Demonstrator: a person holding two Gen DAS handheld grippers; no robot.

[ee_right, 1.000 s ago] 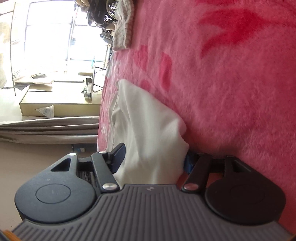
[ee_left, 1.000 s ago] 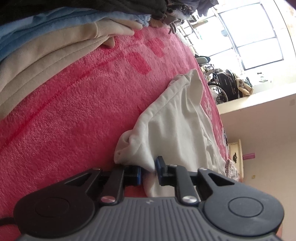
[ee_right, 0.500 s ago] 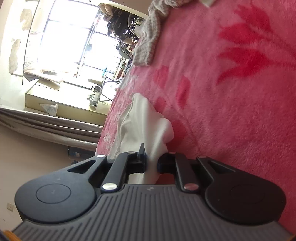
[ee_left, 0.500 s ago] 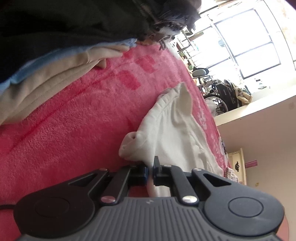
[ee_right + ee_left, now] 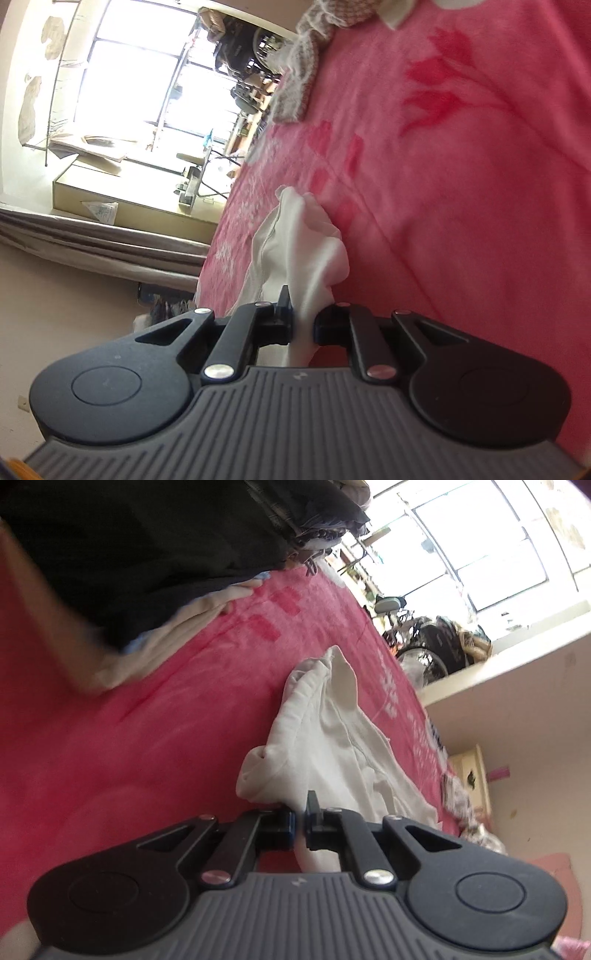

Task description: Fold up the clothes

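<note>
Now both grippers have hold of one white cotton garment (image 5: 328, 746) that lies bunched on a fuzzy pink blanket with darker red flower prints (image 5: 155, 738). The left gripper (image 5: 300, 821) has its fingers drawn tight together on a thin edge of the cloth, with a rumpled fold of it bulging just beyond the tips. Its far end trails away across the blanket toward the bright window (image 5: 480, 542).

The right gripper (image 5: 303, 325) has just been closing, and its fingers now clamp a thicker pinch of the same white garment (image 5: 299, 240), which rises in a crumpled peak ahead of them and passes down between the fingers toward the gripper body.

Beside the left gripper, off to the upper left of its view, a stack of folded clothes (image 5: 155, 554) rests on the blanket: dark cloth on top, pale blue and beige layers under it. In the right gripper's view a knitted grey-beige piece (image 5: 295, 81) lies well apart from the white garment, near the blanket's far edge. Beyond the bed stand a window (image 5: 140, 66) and a low ledge (image 5: 122, 199).
</note>
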